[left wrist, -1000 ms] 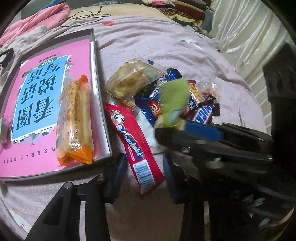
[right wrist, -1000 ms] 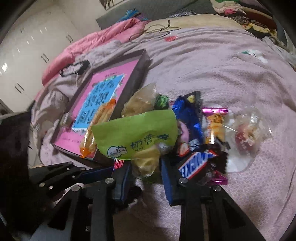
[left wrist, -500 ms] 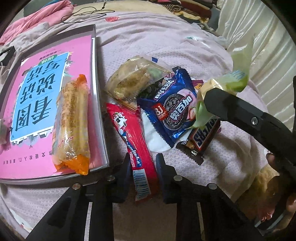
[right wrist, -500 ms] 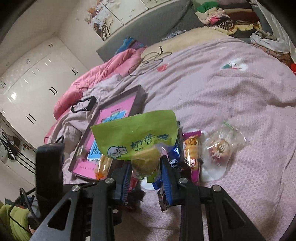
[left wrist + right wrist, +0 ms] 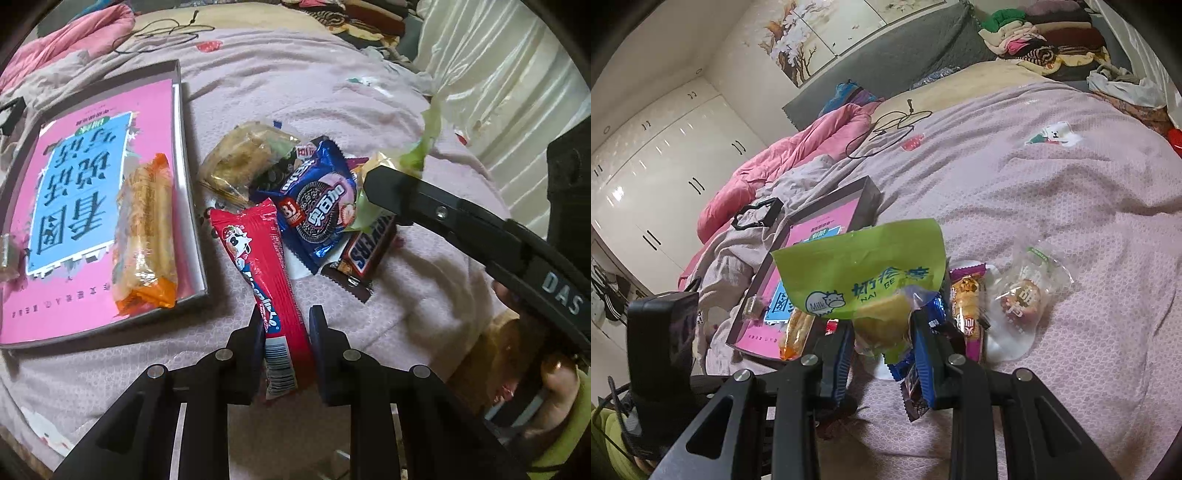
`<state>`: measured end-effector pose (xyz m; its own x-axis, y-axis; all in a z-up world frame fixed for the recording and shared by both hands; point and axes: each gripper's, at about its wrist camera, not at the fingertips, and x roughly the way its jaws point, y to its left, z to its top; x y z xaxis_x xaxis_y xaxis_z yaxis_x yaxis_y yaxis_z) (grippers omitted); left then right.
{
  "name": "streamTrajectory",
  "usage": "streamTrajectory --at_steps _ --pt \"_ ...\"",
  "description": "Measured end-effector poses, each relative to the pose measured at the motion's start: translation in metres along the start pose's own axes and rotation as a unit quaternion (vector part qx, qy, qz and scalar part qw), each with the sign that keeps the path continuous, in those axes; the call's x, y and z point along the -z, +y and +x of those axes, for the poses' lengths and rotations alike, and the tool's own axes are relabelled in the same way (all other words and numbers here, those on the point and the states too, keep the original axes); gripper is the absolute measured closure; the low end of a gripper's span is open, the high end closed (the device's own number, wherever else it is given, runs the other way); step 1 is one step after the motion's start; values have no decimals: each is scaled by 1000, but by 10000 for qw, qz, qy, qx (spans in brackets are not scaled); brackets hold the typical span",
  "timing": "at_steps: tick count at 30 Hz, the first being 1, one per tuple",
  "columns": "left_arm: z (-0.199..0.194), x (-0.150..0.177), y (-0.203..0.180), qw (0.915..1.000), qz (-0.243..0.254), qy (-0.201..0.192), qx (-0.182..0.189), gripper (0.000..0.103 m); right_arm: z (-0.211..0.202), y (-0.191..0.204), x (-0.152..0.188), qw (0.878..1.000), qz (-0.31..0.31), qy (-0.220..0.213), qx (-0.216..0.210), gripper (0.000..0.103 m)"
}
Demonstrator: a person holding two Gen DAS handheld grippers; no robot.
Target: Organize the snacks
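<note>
A long red snack packet lies on the lilac bedspread, and my left gripper is shut on its near end. My right gripper is shut on a green milk-snack packet, held up above the pile; in the left wrist view one of its fingers shows with the green packet sticking out. Under it lie a blue cookie packet, a Snickers bar and a clear pastry packet. An orange-ended snack rests on the pink book in the grey box.
A purple-ended packet and a clear bag with a round cake lie right of the pile. A pink quilt, a black cable and heaped clothes are further back. White curtain hangs to the right.
My left jaws have closed onto the red packet's end. The right gripper has carried the green packet up and off the pile, baring the blue cookie packet and Snickers bar.
</note>
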<state>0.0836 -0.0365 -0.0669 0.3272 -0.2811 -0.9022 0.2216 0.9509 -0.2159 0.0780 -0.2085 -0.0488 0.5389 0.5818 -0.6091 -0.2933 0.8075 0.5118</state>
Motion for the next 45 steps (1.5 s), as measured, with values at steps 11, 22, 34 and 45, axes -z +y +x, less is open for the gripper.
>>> streamTrajectory --at_steps 11,22,34,45 --pt "-38 6 9 9992 5 -389 -19 80 -6 5 -1 9999 -47 -137 -39 72" --pt "-59 7 30 9980 -212 -579 -131 80 -7 25 -1 9994 -283 -173 -126 72" --pt "-73 8 55 9958 -450 -753 -272 80 -5 51 0 9986 -427 -145 -283 72" --pt "-86 11 89 9924 -776 -874 -378 80 3 75 2 9974 -603 -53 -391 72"
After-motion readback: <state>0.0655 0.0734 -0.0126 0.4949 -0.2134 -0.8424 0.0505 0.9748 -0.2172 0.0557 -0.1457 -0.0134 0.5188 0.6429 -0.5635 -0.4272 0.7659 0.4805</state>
